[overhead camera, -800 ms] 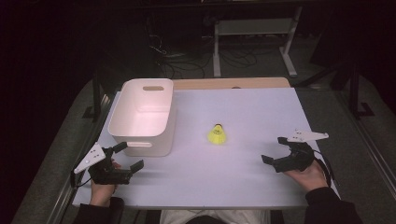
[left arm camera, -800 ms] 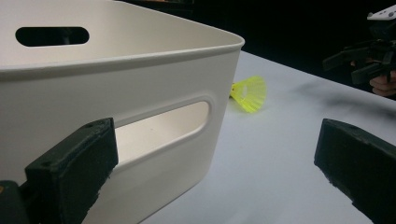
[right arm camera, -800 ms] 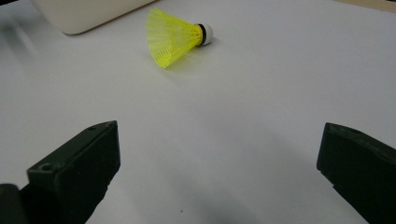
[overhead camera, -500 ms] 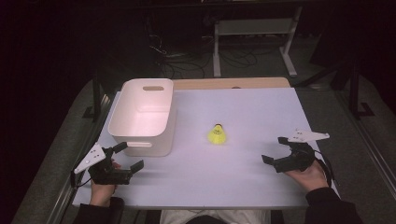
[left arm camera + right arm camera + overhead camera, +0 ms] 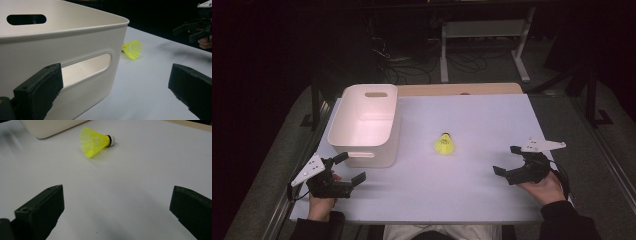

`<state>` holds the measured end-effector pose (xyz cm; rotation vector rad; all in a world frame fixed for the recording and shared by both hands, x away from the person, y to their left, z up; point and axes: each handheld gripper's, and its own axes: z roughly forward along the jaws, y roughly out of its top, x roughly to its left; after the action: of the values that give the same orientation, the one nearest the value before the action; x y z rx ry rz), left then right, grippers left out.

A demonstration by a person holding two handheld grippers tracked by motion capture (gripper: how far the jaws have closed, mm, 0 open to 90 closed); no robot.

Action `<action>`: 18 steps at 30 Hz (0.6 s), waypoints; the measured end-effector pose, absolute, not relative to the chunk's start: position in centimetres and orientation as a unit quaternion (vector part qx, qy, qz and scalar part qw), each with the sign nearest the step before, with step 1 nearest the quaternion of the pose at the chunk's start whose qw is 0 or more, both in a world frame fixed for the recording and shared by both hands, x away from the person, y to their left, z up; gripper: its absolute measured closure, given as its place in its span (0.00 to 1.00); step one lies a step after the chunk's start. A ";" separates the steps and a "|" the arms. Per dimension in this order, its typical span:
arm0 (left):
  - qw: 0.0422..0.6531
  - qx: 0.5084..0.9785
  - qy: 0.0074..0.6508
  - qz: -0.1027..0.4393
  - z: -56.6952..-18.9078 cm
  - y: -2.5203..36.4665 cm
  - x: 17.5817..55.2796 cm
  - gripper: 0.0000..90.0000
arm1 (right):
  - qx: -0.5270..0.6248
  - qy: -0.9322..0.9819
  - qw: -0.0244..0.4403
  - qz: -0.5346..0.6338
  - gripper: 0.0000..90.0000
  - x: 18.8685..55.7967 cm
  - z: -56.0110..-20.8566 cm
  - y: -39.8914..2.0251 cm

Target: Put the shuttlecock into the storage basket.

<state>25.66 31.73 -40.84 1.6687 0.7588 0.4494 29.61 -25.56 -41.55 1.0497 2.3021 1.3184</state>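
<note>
Both grippers' jaws released, nothing between them. Shuttlecock (image 5: 96, 141) lies ahead of right gripper (image 5: 517, 166); bin (image 5: 62, 50) just ahead of left gripper (image 5: 346, 169).

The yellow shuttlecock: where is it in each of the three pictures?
High view: shuttlecock lies mid-table, right of the white bin.
Left gripper view: right of centre, peeking out past the bin's corner.
Right gripper view: top centre, on its side.
Shared landmark: the white bin, beside it in every view.
</note>
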 end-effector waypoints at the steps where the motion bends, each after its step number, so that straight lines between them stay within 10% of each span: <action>1: 0.586 0.716 0.325 0.193 -40.8 31.7 25.7 0.00 | 0.362 0.800 0.145 0.456 0.00 29.6 -41.5 -25.5; 18: 0.582 0.721 0.323 0.194 -40.9 31.7 25.6 0.00 | 0.364 0.805 0.145 0.446 0.00 29.7 -40.9 -25.0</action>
<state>25.59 31.72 -40.89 1.6830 0.7551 0.4542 29.73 -24.97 -40.93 1.0471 2.3187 1.2839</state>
